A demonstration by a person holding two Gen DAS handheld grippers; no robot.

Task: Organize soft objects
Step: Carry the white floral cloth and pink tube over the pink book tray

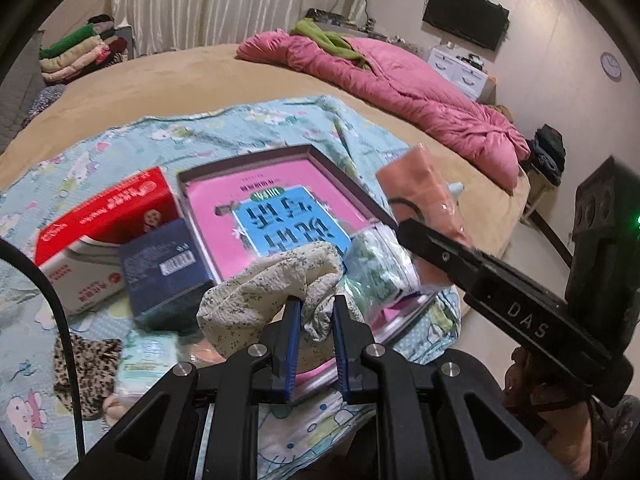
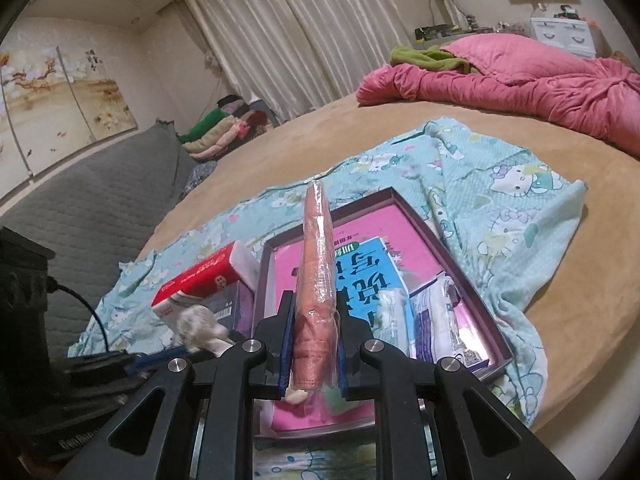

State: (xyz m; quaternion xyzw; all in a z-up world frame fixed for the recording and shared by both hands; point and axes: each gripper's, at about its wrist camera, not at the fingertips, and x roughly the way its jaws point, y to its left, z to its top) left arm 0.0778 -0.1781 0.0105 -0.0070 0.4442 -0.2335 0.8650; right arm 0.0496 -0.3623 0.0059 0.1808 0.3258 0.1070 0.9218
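My left gripper is shut on a cream floral cloth and holds it above the near edge of a shallow box with a pink and blue printed inside. My right gripper is shut on a salmon-coloured cloth in clear wrap, held edge-on above the same box; it also shows in the left wrist view. Bagged soft items lie in the box, also seen in the right wrist view.
A red and white tissue box and a dark blue box sit left of the shallow box on a Hello Kitty sheet. A leopard cloth and a pale packet lie nearby. A pink quilt and folded clothes are farther off.
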